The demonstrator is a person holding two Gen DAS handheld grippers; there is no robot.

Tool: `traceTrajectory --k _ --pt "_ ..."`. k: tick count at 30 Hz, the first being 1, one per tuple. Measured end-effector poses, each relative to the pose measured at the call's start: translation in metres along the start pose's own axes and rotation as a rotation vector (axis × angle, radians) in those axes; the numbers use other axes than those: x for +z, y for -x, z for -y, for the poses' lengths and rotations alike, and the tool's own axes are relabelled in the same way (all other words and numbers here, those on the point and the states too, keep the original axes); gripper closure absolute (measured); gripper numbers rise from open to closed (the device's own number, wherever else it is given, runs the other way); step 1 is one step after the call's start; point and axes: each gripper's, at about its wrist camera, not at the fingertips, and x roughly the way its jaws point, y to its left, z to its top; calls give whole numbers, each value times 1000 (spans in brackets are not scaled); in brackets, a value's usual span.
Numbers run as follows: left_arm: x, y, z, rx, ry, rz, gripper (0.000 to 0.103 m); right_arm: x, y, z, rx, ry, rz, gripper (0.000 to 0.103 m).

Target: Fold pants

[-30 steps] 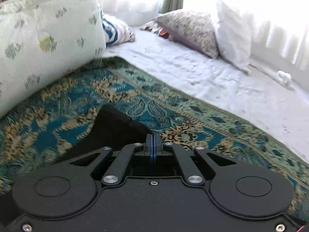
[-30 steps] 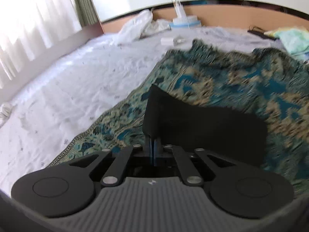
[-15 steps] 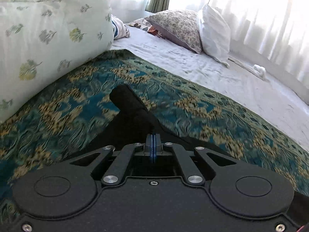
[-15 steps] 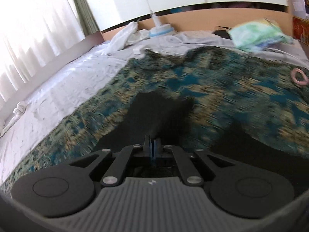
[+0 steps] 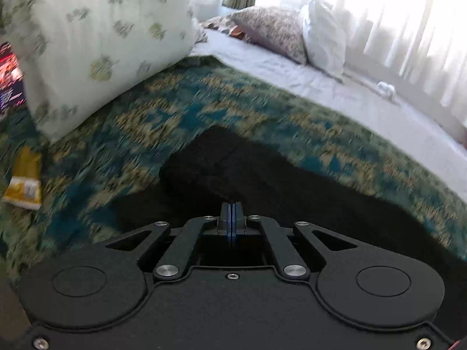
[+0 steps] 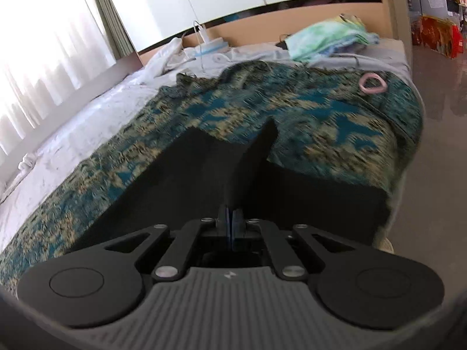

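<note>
Left claw (image 5: 232, 218), left wrist view: jaws pressed fully together at lower centre, pinching black cloth of the pants (image 5: 262, 180). Pants spread from the claw toward centre and lower right of frame, lying on the patterned blanket (image 5: 163, 122). Pale flowered pillow (image 5: 96, 40) at upper left; yellow packet (image 5: 24, 180) at left edge; white sheet (image 5: 364, 108) at right.
Advice, as a judgement: the pinch should hold firm, and the edge should be carried level and in step with the other claw, so the fold lands square without bunching.
Change: one second before, the pillow filled the left side and only a small dark flap showed; now more pants were in view, and the yellow packet had come into frame.

Right claw (image 6: 232, 218), right wrist view: jaws likewise closed tight at lower centre, gripping black pants (image 6: 204, 169) that rose in a peaked ridge toward mid-frame. Blanket (image 6: 321, 110) beyond; pink ring (image 6: 373, 84) at upper right; green cloth bundle (image 6: 324, 39) at top.
Change: earlier the pants hung as a flat panel on the right; the floor at right had since appeared.
</note>
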Motion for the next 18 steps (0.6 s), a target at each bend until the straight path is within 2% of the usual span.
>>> traceTrajectory --k 6,13,18 --pt "-23 9 -14 27 -14 -1 102 -14 19 15 -17 52 28 100" --pt "-30 15 -18 50 -43 2 102 -25 22 37 -39 34 13 100" --pt "-38 16 -19 66 -59 -5 102 -31 29 41 -42 64 29 100"
